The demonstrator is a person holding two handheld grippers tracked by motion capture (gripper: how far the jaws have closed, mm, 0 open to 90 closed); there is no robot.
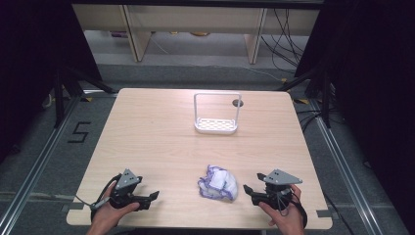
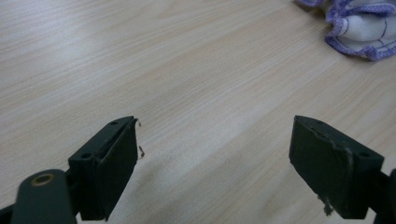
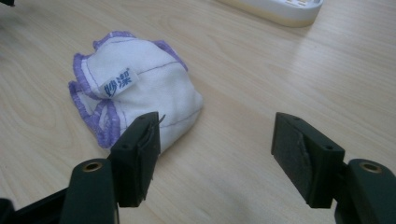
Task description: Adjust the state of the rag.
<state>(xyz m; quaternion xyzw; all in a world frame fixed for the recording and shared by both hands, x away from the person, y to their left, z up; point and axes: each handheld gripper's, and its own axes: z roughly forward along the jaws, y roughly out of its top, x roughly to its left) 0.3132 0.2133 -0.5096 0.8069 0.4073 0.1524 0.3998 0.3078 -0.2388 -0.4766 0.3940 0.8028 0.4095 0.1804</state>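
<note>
Jaws on both grippers stand apart with nothing between them. In the high view the left gripper [image 1: 152, 196] sits at the lower left of the frame, the right gripper [image 1: 247, 189] at the lower right, and the crumpled cloth [image 1: 219, 183] lies between them at lower center, a bit closer to the right one. Neither touches it.

Looks to me like we're at the very start of a pickup or unfolding job: both hands parked near the front edge of the table [image 1: 147, 132], cloth untouched. In the right gripper view the cloth [image 3: 140, 93] sits upper left, just beyond the left-hand jaw and off to the side of the gap, so I'd guess the next move means swinging that gripper over to get a purple hem edge between the pads before closing. In the left gripper view the cloth [image 2: 359, 28] is in the upper right corner, cut off by the frame.

The white rack [image 1: 217, 113] stands upper center, well apart from everything. Its base [image 3: 280, 9] is cropped at the top of the right gripper view. How the cloth is folded inside the bundle I can't tell, and the label print is too small to read.
</note>
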